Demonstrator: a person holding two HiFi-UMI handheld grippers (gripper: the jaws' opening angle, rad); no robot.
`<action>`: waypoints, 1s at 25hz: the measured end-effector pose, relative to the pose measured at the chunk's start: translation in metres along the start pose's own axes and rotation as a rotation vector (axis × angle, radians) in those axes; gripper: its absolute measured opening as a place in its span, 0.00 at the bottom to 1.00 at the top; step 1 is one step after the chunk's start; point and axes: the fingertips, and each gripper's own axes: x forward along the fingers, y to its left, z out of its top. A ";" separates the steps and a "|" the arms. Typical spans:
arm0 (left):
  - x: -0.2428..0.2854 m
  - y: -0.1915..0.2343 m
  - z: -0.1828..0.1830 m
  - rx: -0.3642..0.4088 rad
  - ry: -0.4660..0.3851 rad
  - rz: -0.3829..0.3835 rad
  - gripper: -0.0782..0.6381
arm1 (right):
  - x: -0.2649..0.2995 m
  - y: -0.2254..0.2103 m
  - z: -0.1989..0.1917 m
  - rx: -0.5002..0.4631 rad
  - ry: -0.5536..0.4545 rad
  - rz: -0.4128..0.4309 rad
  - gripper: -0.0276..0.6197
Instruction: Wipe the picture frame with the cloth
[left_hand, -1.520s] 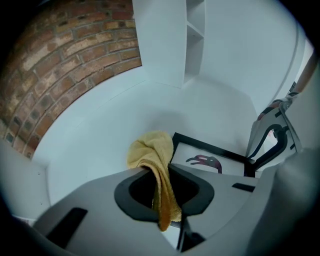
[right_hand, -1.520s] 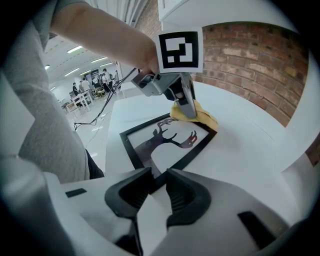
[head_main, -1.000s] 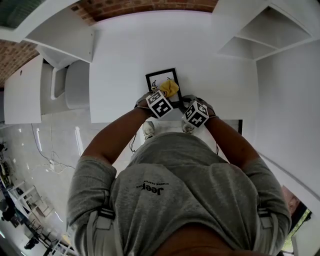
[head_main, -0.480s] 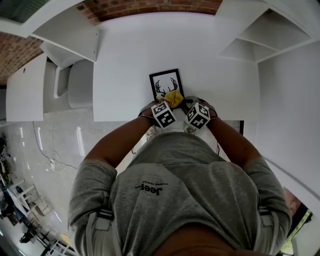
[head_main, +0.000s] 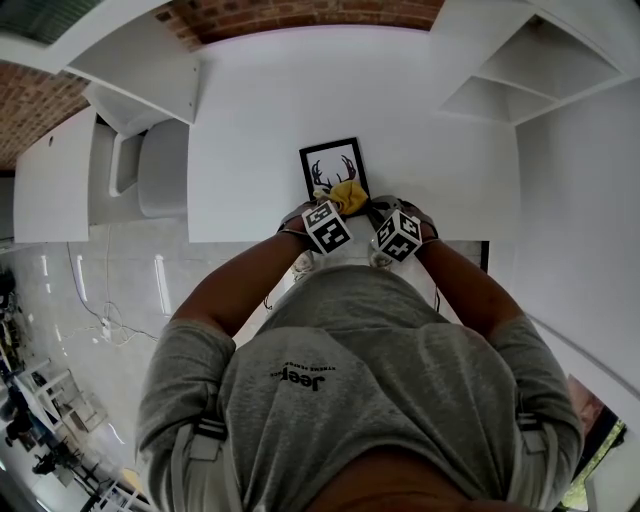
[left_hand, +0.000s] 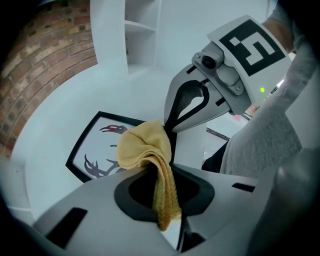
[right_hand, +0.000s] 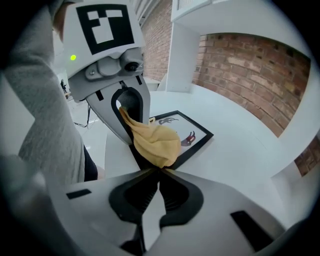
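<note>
Left gripper (left_hand: 162, 172) is clamped on the yellow cloth (left_hand: 142, 145), which threads through its jaws and bunches in front. The right gripper (right_hand: 160, 171), jaws closed to nothing, seems to pinch the cloth's other tip. The bunch hangs over the near end of the picture frame (head_main: 332, 168), which lies flat by the middle of the near edge of the white bench (head_main: 260, 110). The cloth looks soft and limp, so it will fold and drag unless it is pressed flat. The frame looks light and probably glazed, so it is likely to skate on the smooth top; steadying it at a corner of its black rim would help. Bare bench lies beyond and to both sides, but the near edge is close behind.
</note>
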 end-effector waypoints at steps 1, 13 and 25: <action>0.000 0.000 0.000 -0.004 0.000 -0.002 0.20 | 0.000 0.000 0.000 0.006 -0.003 -0.003 0.08; -0.034 0.142 0.069 -0.084 -0.086 0.283 0.20 | 0.001 0.001 0.000 0.021 -0.003 -0.016 0.07; 0.007 0.143 0.062 -0.044 0.024 0.266 0.20 | 0.001 0.001 -0.001 0.027 -0.019 -0.022 0.07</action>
